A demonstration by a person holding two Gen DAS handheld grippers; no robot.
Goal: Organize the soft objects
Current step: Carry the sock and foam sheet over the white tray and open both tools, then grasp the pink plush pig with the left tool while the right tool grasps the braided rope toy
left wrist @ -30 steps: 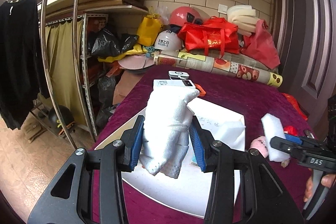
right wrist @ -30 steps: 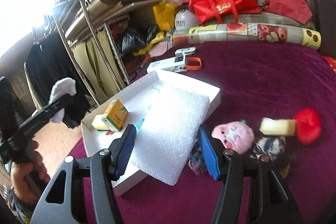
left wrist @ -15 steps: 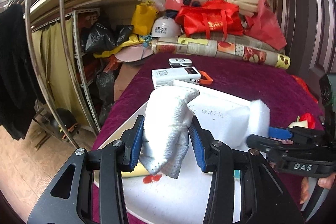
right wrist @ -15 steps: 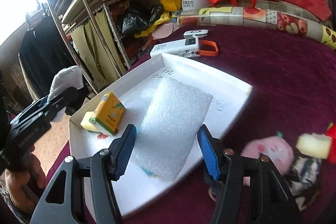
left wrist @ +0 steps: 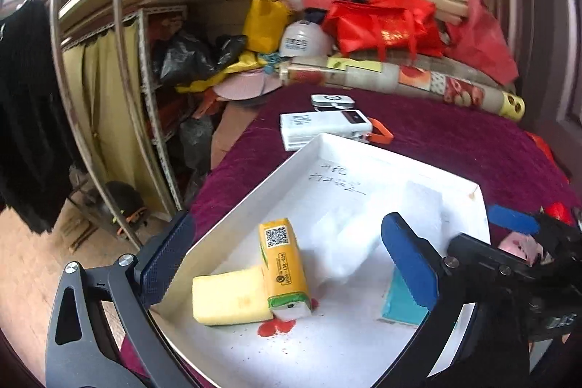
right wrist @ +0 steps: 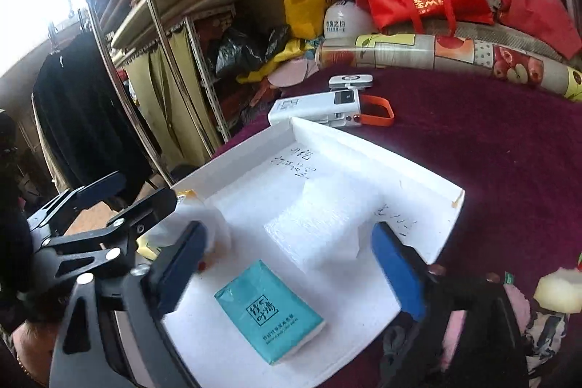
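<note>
A white tray (left wrist: 251,202) (right wrist: 418,170) lies on the purple cloth. In it are a yellow sponge (left wrist: 229,300), a yellow carton (left wrist: 283,268), a teal tissue pack (right wrist: 269,311) (left wrist: 400,308) and a white foam sheet (right wrist: 320,217) (left wrist: 422,202). A white cloth (left wrist: 338,242) (right wrist: 200,220), blurred, sits beside the carton. My left gripper (left wrist: 287,220) (right wrist: 145,188) is over the tray, jaws opening, no pad touching anything. My right gripper (right wrist: 289,228) (left wrist: 509,224) hangs over the foam sheet, jaws opening, pads off it.
A white power bank (right wrist: 316,108) with an orange strap and a small white device (right wrist: 351,81) lie beyond the tray. A pink plush toy (right wrist: 516,308) and a pale sponge piece (right wrist: 560,290) lie right of it. Bags and a printed roll (right wrist: 454,55) line the back; a clothes rack (left wrist: 120,97) stands left.
Both grippers have gone from shut to wide open. The white cloth has left the left jaws and the foam sheet the right jaws; both are now in the tray.
</note>
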